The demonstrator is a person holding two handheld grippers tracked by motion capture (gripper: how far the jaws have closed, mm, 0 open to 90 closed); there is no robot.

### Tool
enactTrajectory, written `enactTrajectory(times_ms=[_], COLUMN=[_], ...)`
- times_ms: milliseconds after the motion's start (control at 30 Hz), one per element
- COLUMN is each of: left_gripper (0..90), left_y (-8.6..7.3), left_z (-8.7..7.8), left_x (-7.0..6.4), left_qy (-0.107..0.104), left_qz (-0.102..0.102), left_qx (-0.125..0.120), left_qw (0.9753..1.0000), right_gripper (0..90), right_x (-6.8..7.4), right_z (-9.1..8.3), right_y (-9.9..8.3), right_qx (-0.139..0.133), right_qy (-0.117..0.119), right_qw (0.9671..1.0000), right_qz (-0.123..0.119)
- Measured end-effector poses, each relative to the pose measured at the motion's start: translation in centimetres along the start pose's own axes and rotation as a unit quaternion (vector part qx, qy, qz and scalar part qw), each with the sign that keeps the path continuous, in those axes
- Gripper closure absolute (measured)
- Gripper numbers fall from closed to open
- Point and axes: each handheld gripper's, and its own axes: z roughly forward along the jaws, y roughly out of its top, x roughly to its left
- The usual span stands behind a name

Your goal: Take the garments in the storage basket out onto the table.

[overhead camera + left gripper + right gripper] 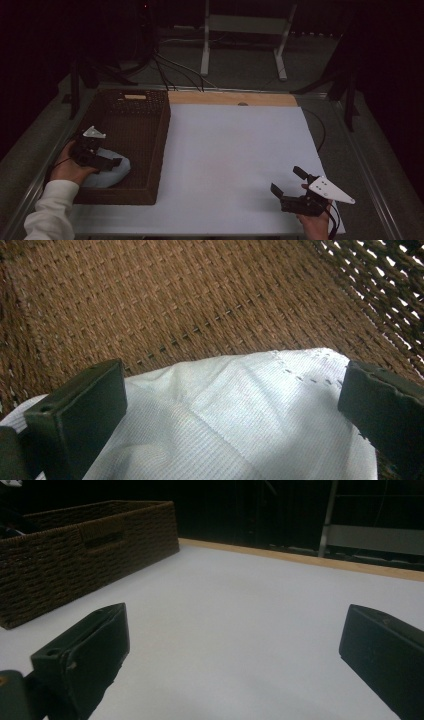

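A brown woven basket point(159, 135) stands at the table's left. In its near end lies a white cloth point(111, 175). My left gripper point(112, 163) hovers inside the basket just over that cloth, open. In the left gripper view the cloth point(235, 415) lies between and below the spread jaws, over the wicker floor point(175, 305). My right gripper point(288, 181) is open near the front right of the white sheet point(235, 160), nothing between its jaws. The right gripper view looks across the sheet point(240, 625) toward the basket point(75, 555).
A wooden strip point(232, 98) runs along the table's far edge. Beyond it stand a white metal stand point(245, 35) and cables on the dark floor. A black cable point(320, 127) curves off the sheet's right edge.
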Motion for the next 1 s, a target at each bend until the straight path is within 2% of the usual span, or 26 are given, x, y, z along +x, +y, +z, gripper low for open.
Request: enactTrajectory(times_ms=[233, 600, 733, 833, 967, 1000], left_gripper=[0.3, 0.3, 0.2, 0.2, 0.4, 0.4], left_y=[0.0, -0.1, -0.1, -0.1, 0.0, 0.0], left_z=[0.3, 0.6, 0.7, 0.8, 1.0, 1.2], left_x=[0.1, -0.2, 0.0, -0.1, -0.3, -0.4], left_qy=[-0.014, -0.039, -0.042, -0.044, -0.036, -0.03], left_qz=[-0.003, 0.01, 0.004, 0.009, 0.017, 0.018], left_qx=[0.013, 0.025, 0.028, 0.032, 0.049, 0.061], left_qw=[0.9998, 0.9989, 0.9987, 0.9985, 0.998, 0.9975], right_gripper=[0.2, 0.2, 0.2, 0.3, 0.2, 0.3], right_x=[0.0, 0.0, 0.0, -0.1, 0.0, 0.0], right_z=[0.0, 0.1, 0.0, 0.1, 0.1, 0.1], right_y=[0.0, 0.0, 0.0, 0.0, 0.0, 0.0], right_qx=[0.0, 0.002, 0.002, 0.002, 0.002, 0.003], right_qy=[0.001, 0.001, 0.001, 0.002, 0.001, 0.001], right_qw=[1.0, 1.0, 1.0, 1.0, 1.0, 1.0], right_qz=[0.001, 0.002, 0.003, 0.004, 0.004, 0.004])
